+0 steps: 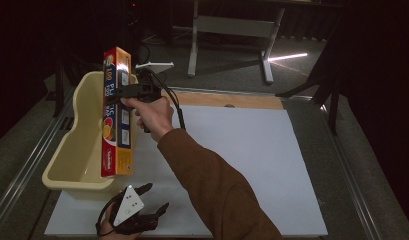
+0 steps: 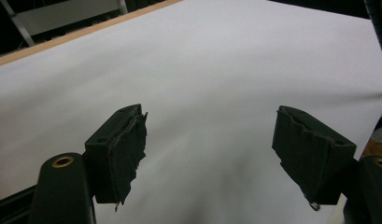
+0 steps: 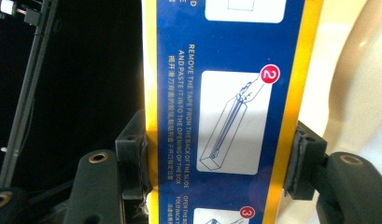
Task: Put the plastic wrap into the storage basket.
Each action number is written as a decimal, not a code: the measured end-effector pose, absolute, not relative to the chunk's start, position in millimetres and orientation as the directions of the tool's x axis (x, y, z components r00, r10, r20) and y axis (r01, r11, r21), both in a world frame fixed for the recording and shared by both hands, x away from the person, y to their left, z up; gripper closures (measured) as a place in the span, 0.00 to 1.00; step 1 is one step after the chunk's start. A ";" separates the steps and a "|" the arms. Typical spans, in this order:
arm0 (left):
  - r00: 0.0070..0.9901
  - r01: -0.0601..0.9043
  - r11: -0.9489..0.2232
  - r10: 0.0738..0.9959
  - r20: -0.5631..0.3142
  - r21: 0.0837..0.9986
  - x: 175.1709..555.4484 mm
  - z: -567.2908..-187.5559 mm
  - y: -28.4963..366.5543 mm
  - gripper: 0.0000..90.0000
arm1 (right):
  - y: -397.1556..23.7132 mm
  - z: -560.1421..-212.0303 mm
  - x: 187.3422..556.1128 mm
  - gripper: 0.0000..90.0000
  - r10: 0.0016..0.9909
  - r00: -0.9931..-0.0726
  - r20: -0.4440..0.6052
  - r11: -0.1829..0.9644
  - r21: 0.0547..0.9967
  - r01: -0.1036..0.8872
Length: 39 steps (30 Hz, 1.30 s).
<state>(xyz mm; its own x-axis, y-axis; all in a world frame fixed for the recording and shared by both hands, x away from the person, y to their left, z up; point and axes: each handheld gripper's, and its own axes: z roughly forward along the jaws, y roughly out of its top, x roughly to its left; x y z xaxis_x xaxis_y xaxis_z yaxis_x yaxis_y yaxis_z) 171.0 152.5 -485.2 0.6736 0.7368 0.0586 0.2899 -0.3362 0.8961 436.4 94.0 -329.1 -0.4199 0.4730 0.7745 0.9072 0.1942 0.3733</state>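
Two black pads of the right gripper (image 3: 221,161) clamp the long blue-and-yellow cardboard box (image 1: 116,112) — carrying step, next lowering it into the cream plastic tub (image 1: 72,165) beneath the fingers — while the left gripper (image 2: 212,154) gapes empty

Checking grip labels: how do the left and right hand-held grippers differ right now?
The right hand-held gripper is shut on the long box; the left hand-held gripper is open with nothing between its jaws. The right holds the box upright above the yellow tub; the left sits low over the white board at the near edge. Both are black, two-jawed and held in a hand.
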 end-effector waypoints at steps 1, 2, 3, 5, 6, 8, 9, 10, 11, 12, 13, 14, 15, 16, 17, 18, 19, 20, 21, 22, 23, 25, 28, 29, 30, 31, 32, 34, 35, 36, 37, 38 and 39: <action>0.673 0.291 -0.335 0.737 0.057 0.896 171.0 -485.2 152.9 0.28 | 94.8 -329.4 436.4 0.43 0.472 -0.412 0.780 0.192 0.365 0.911; 0.672 0.291 -0.333 0.738 0.056 0.897 171.0 -485.1 153.3 0.28 | 95.2 -329.4 436.5 0.43 0.469 -0.405 0.785 0.190 0.358 0.914; 0.671 0.291 -0.331 0.739 0.055 0.898 171.0 -485.1 153.5 0.28 | 95.3 -328.7 436.4 0.43 0.465 -0.400 0.790 0.189 0.353 0.916; 0.670 0.290 -0.328 0.740 0.054 0.899 171.0 -485.1 153.6 0.28 | 95.3 -326.9 436.0 0.43 0.458 -0.400 0.794 0.187 0.354 0.916; 0.671 0.290 -0.331 0.740 0.056 0.898 171.2 -485.0 153.7 0.28 | 95.2 -326.3 435.8 0.43 0.455 -0.400 0.796 0.182 0.357 0.916; 0.671 0.291 -0.336 0.739 0.059 0.896 171.2 -484.9 153.6 0.28 | 95.5 -326.1 436.1 0.43 0.444 -0.390 0.807 0.162 0.355 0.921; 0.671 0.291 -0.335 0.739 0.058 0.896 171.2 -485.0 153.4 0.28 | 95.9 -326.5 436.6 0.43 0.439 -0.381 0.814 0.152 0.350 0.924; 0.671 0.291 -0.332 0.739 0.056 0.897 171.1 -485.0 153.2 0.28 | 96.3 -327.0 437.4 0.43 0.437 -0.372 0.819 0.145 0.344 0.928; 0.671 0.290 -0.331 0.739 0.056 0.898 171.1 -484.9 153.5 0.28 | 96.9 -327.7 437.8 0.43 0.435 -0.366 0.823 0.138 0.340 0.930; 0.671 0.289 -0.329 0.740 0.055 0.899 171.0 -484.9 153.7 0.28 | 97.7 -328.8 437.7 0.43 0.437 -0.368 0.821 0.134 0.346 0.929; 0.671 0.290 -0.329 0.740 0.054 0.899 171.1 -484.9 154.1 0.29 | 98.4 -329.5 437.5 0.43 0.438 -0.370 0.819 0.131 0.349 0.928; 0.670 0.292 -0.330 0.740 0.054 0.898 171.3 -485.0 154.4 0.29 | 99.3 -330.3 437.4 0.43 0.441 -0.368 0.818 0.128 0.348 0.929; 0.670 0.292 -0.327 0.741 0.052 0.899 171.3 -485.1 154.5 0.29 | 100.4 -332.0 437.5 0.43 0.439 -0.365 0.821 0.122 0.348 0.929; 0.670 0.292 -0.327 0.741 0.052 0.899 171.2 -485.0 154.8 0.29 | 101.1 -332.9 437.6 0.43 0.438 -0.363 0.823 0.119 0.347 0.930; 0.669 0.292 -0.322 0.742 0.048 0.901 171.0 -484.9 155.0 0.29 | 102.2 -334.1 437.6 0.43 0.435 -0.361 0.825 0.114 0.347 0.931; 0.669 0.291 -0.324 0.742 0.050 0.900 171.0 -484.7 155.3 0.29 | 103.8 -335.5 437.7 0.43 0.427 -0.363 0.828 0.110 0.351 0.930; 0.669 0.291 -0.324 0.742 0.051 0.900 171.0 -484.6 155.6 0.29 | 104.9 -336.4 437.5 0.43 0.421 -0.364 0.831 0.107 0.353 0.930; 0.667 0.291 -0.322 0.743 0.050 0.901 171.0 -484.7 155.8 0.29 | 106.4 -337.3 436.9 0.43 0.422 -0.361 0.832 0.102 0.352 0.930; 0.666 0.291 -0.321 0.744 0.051 0.901 171.0 -484.7 155.9 0.29 | 108.4 -338.6 436.2 0.43 0.425 -0.358 0.832 0.095 0.352 0.931; 0.666 0.290 -0.321 0.745 0.051 0.901 170.9 -484.6 156.0 0.29 | 110.1 -339.9 435.6 0.43 0.426 -0.355 0.832 0.088 0.353 0.932; 0.666 0.290 -0.323 0.744 0.052 0.901 170.6 -484.5 156.2 0.29 | 111.2 -340.9 435.3 0.43 0.429 -0.355 0.831 0.085 0.354 0.931; 0.666 0.290 -0.323 0.744 0.052 0.901 170.3 -484.3 156.6 0.29 | 114.7 -344.5 434.9 0.43 0.433 -0.352 0.830 0.077 0.355 0.932; 0.665 0.287 -0.322 0.745 0.054 0.902 170.1 -484.0 158.1 0.29 | 118.3 -350.4 434.7 0.43 0.435 -0.349 0.830 0.075 0.352 0.933; 0.665 0.288 -0.321 0.745 0.053 0.902 170.0 -483.9 158.4 0.29 | 119.3 -352.4 434.7 0.43 0.437 -0.346 0.830 0.071 0.351 0.934; 0.665 0.289 -0.319 0.746 0.051 0.902 170.0 -483.9 158.5 0.29 | 120.0 -354.3 434.9 0.43 0.440 -0.341 0.831 0.067 0.348 0.935; 0.665 0.290 -0.319 0.746 0.050 0.902 169.9 -483.9 158.7 0.29 | 120.8 -356.3 435.4 0.43 0.442 -0.336 0.832 0.062 0.345 0.936; 0.664 0.291 -0.318 0.746 0.049 0.902 169.9 -483.9 158.7 0.29 | 121.3 -358.0 435.8 0.43 0.443 -0.335 0.832 0.064 0.343 0.937; 0.663 0.292 -0.318 0.747 0.048 0.902 169.9 -483.9 159.0 0.29 | 122.9 -362.4 435.9 0.43 0.451 -0.325 0.831 0.061 0.334 0.941; 0.662 0.292 -0.316 0.748 0.048 0.903 170.0 -484.0 159.0 0.29 | 123.8 -364.3 435.7 0.43 0.453 -0.321 0.832 0.061 0.330 0.942; 0.661 0.293 -0.315 0.749 0.047 0.903 170.1 -484.0 159.2 0.29 | 124.5 -365.8 435.7 0.43 0.456 -0.320 0.830 0.063 0.329 0.942; 0.660 0.293 -0.314 0.750 0.047 0.903 170.1 -484.0 159.3 0.29 | 125.4 -368.4 435.4 0.43 0.460 -0.318 0.829 0.065 0.326 0.943; 0.660 0.292 -0.313 0.750 0.047 0.904 170.1 -484.1 159.6 0.29 | 126.0 -369.9 435.3 0.43 0.460 -0.315 0.830 0.066 0.322 0.944; 0.659 0.292 -0.312 0.751 0.047 0.904 170.0 -484.1 159.7 0.30 | 127.0 -372.5 435.2 0.43 0.463 -0.310 0.831 0.067 0.316 0.946</action>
<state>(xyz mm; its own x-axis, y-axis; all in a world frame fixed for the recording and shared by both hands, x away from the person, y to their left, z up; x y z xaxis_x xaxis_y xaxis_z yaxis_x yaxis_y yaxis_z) 170.0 159.7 -484.1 0.6591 0.7506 0.0465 0.2916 -0.3121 0.9042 435.2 127.0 -372.5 -0.3100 0.4625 0.8307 0.9465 0.0675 0.3156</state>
